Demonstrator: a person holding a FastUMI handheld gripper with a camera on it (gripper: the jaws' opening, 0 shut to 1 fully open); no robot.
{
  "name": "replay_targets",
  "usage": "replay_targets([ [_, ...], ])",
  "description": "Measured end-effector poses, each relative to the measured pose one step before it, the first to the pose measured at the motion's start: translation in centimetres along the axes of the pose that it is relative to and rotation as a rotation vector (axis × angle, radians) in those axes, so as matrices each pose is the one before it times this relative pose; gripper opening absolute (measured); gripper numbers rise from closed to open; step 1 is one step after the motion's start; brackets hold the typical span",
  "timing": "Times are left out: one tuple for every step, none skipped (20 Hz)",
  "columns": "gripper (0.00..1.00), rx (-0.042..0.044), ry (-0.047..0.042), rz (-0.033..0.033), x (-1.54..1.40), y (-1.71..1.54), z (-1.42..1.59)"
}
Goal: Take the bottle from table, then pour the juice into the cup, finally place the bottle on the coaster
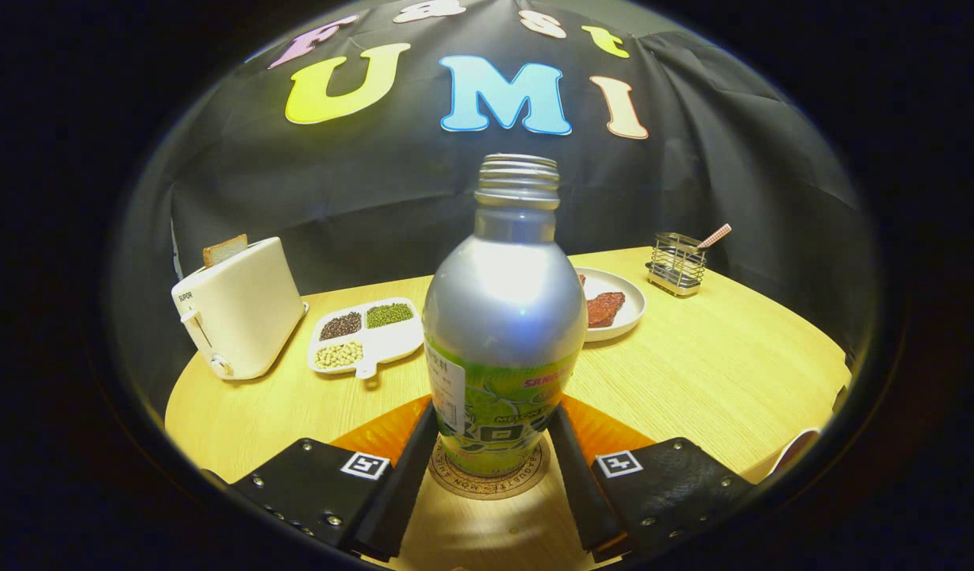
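Note:
A silver bottle (503, 317) with a green label and an uncapped threaded neck stands upright on a round brown coaster (487, 485) on the wooden table (693, 373). My gripper (493, 416) is around the bottle's lower part, one finger against each side of the label, so it is shut on the bottle. The bottle's base rests inside the coaster's printed ring. A pale curved rim (800, 446), possibly the cup, peeks in to the right of the right finger at the table's edge.
Beyond the bottle to the left stand a white toaster (237, 317) with a bread slice and a divided white tray (366, 333) of beans. To the right are a white plate (614, 305) with meat and a wire holder (677, 262).

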State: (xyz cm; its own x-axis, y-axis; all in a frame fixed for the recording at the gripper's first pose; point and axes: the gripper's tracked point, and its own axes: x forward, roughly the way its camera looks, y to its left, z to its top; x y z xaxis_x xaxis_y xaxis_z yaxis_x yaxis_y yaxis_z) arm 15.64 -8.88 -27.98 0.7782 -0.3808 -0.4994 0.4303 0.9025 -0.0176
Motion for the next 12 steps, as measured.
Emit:
replay_targets([
  [0.8,-0.00368,0.00729,0.00742,-0.09,0.132,-0.181],
  [0.8,-0.00441,0.00457,0.00166,0.011,-0.039,-0.163],
  [0.8,-0.00512,-0.00159,0.00156,-0.119,0.072,0.097],
  [0.81,-0.00223,-0.00262,0.00351,-0.074,0.007,-0.033],
  [0.89,-0.00173,-0.00154,0.00648,-0.179,0.102,0.082],
  [0.96,-0.00143,0.00225,0.00691,-0.019,0.033,-0.103],
  [0.99,-0.00396,0.0023,0.00321,-0.136,0.073,-0.06],
  [0.99,-0.00537,-0.00102,0.00649,-0.51,-0.041,0.075],
  [0.99,-0.00355,-0.00397,0.00988,-0.396,0.102,0.162],
  [0.99,-0.00215,-0.00521,0.01474,-0.514,0.157,0.273],
  [0.99,-0.00074,-0.00803,0.01511,-0.697,0.17,0.345],
  [0.99,0.0016,-0.01219,0.01681,-0.748,0.186,0.427],
])
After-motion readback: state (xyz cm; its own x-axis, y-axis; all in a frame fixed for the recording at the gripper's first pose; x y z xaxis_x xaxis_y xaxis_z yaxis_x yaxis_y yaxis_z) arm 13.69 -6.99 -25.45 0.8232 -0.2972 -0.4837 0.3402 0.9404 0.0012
